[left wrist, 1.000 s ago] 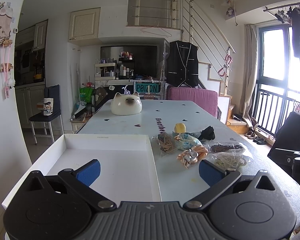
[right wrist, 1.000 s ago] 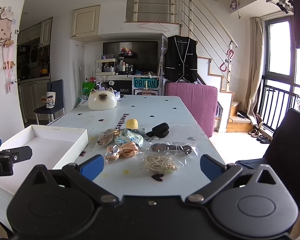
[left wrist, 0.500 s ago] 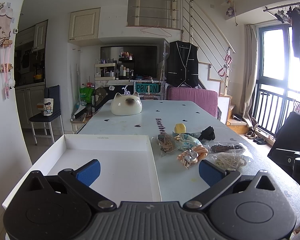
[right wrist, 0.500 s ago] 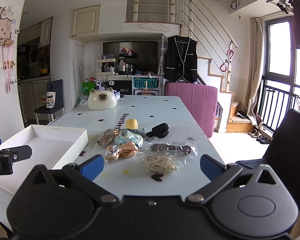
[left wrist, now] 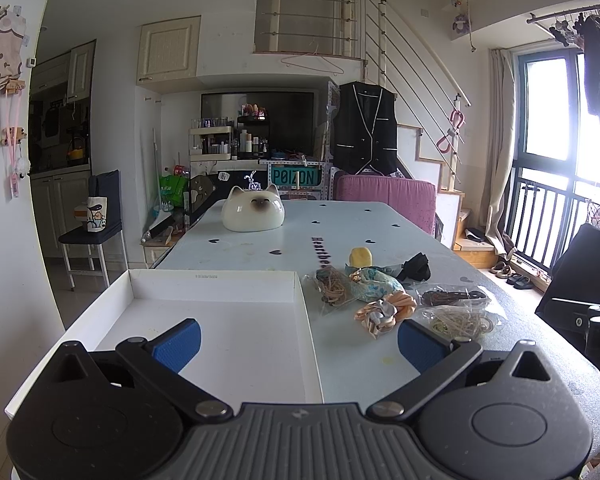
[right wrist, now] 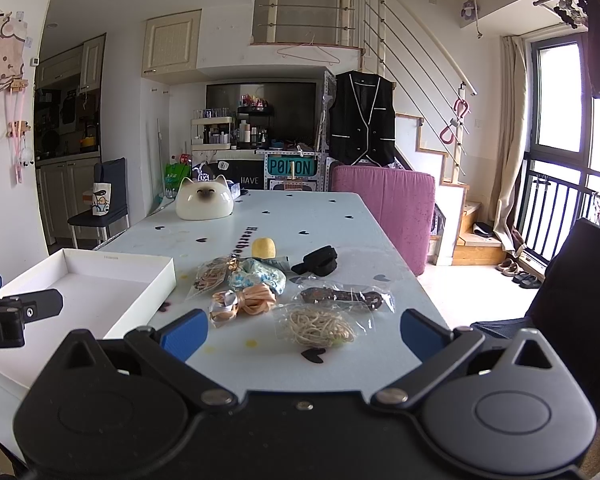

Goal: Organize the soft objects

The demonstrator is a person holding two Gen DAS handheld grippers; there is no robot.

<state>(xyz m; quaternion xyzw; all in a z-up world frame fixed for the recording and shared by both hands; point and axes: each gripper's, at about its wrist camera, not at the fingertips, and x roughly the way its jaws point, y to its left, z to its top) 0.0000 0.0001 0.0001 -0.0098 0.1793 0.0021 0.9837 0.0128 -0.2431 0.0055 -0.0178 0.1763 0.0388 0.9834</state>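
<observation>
Our right gripper (right wrist: pixel 304 334) hangs over the near edge of the table (right wrist: pixel 324 216) with its jaws spread wide and nothing between them, and the clear bag of pale bands (right wrist: pixel 319 325) lies straight ahead of it, almost framed by the two blue pads. We judge this the nearer arm for the whole cluster of soft things. Just beyond that bag lies the bag of dark ties (right wrist: pixel 342 298), its long axis running across our line of approach, and to the left of it the peach scrunchie (right wrist: pixel 246 302), the blue floral piece (right wrist: pixel 258 276) and another bag of bands (right wrist: pixel 211 276); farther back sit the yellow sponge (right wrist: pixel 263 248) and a black fabric item (right wrist: pixel 317 260). Our left gripper (left wrist: pixel 296 344), equally wide open and empty, hovers over the near part of the white tray (left wrist: pixel 216 280), which stands at the table's left edge, beside the pile. Nothing stands between pile and tray except the tray's low wall; the cat-shaped bowl (left wrist: pixel 253 214) sits well apart toward the far end.
</observation>
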